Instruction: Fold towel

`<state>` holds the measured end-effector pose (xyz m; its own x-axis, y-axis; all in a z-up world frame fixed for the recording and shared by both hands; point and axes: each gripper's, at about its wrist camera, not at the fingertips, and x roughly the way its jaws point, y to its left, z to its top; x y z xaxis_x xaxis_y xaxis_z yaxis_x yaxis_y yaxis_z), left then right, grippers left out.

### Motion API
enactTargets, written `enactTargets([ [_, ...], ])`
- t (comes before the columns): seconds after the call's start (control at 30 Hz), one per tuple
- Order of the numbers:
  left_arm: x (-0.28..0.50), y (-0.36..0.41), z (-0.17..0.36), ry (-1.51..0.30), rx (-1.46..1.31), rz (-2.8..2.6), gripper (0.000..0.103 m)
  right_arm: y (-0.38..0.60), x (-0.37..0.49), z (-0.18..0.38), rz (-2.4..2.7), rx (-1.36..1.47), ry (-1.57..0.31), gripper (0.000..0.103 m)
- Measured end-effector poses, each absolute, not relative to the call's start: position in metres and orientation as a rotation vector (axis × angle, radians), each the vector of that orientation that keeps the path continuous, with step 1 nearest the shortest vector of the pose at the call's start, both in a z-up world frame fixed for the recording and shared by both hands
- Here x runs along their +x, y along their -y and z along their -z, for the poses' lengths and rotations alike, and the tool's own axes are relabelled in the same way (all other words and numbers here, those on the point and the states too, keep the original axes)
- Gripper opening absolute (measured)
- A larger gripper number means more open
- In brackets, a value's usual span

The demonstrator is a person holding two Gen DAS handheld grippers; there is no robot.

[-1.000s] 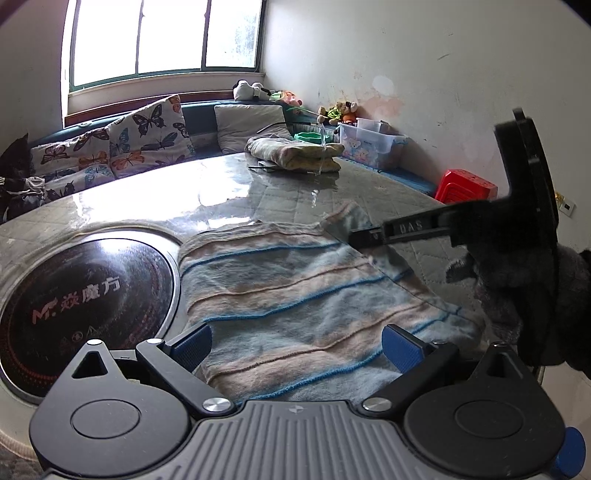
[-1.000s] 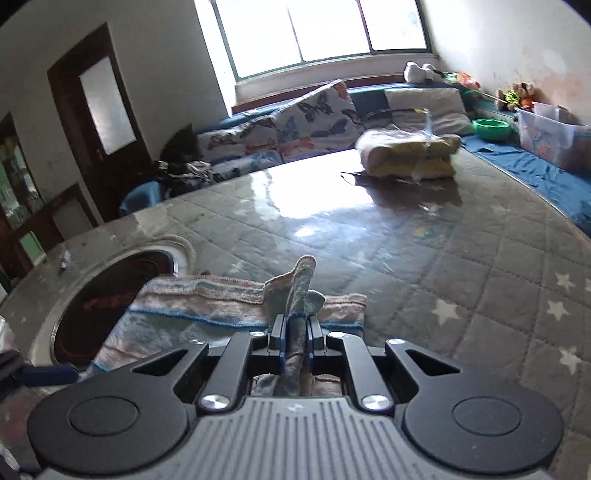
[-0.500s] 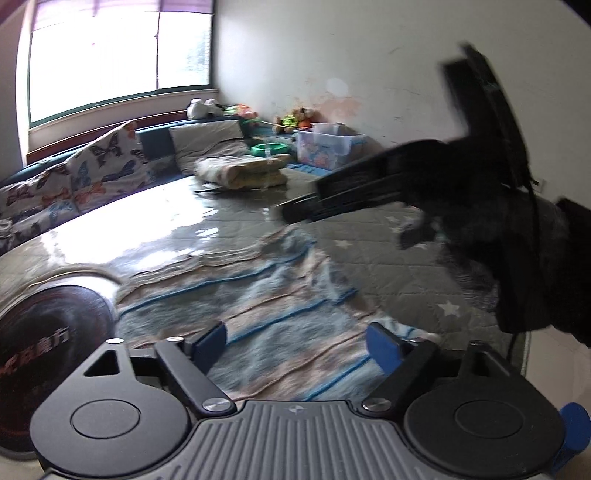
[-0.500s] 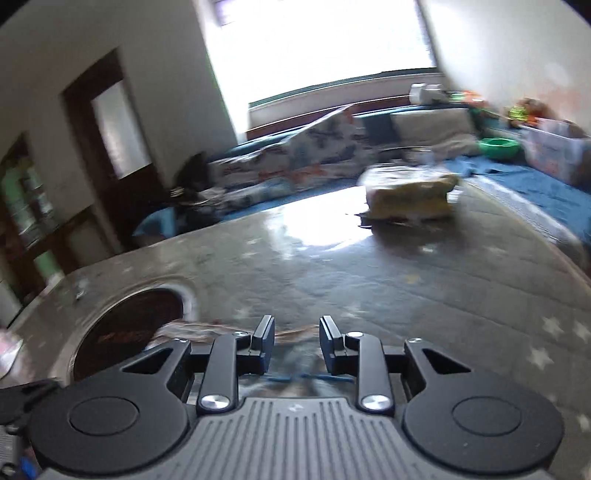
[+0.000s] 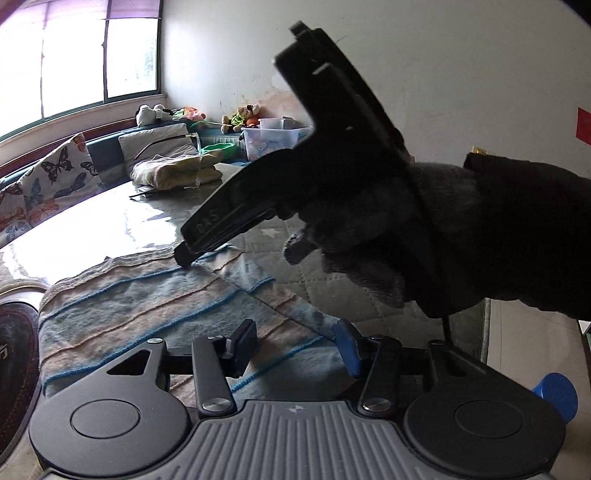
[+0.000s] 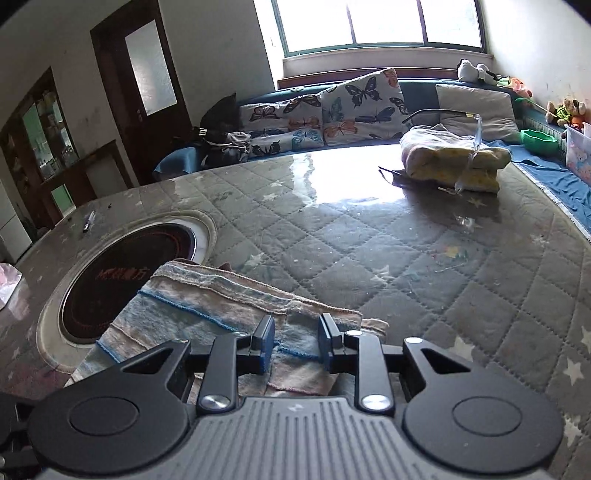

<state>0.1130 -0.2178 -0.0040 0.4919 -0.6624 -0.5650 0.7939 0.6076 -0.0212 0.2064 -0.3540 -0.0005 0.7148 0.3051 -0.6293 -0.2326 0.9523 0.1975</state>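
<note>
Striped towel (image 5: 147,306): blue and beige bands with thin blue stitched lines, lying on the quilted grey table cover (image 6: 424,266), folded over itself with one diagonal edge showing in the left wrist view. One end lies just beside the round black induction hob (image 6: 129,273) set into the table.

Left gripper (image 5: 295,341): jaws wide apart, nothing between them, hovering above the near edge of the towel.

Right gripper (image 6: 293,341): jaws parted to a moderate gap, empty, poised over the far folded edge of the towel. In the left wrist view its fingertips (image 5: 183,258) point down at the towel's far edge; actual contact cannot be told. A gloved hand (image 5: 369,236) with a dark sleeve holds it.

Further items: folded pale yellow blanket bundle (image 6: 454,162) at the far side of the table; butterfly-print cushions (image 6: 354,107) on the bench under the window (image 6: 376,22); green bowl (image 6: 539,142); soft toys (image 5: 243,114); clear storage box (image 5: 275,138); dark wooden door (image 6: 144,92).
</note>
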Motion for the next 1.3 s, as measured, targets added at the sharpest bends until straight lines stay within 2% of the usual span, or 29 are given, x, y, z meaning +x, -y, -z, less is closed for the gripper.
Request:
enactTargets([
  [0.6, 0.103, 0.217, 0.004, -0.540, 0.282, 0.867, 0.053, 0.347, 0.205, -0.002, -0.280, 0.059, -0.698, 0.026],
  [0.93, 0.089, 0.161, -0.012, -0.518, 0.231, 0.785, 0.055, 0.330, 0.147, -0.015, -0.350, 0.024, -0.658, 0.027],
  [1.3, 0.089, 0.116, -0.003, -0.562, 0.219, 0.672, 0.055, 0.304, 0.082, -0.001, -0.381, -0.089, -0.631, 0.028],
])
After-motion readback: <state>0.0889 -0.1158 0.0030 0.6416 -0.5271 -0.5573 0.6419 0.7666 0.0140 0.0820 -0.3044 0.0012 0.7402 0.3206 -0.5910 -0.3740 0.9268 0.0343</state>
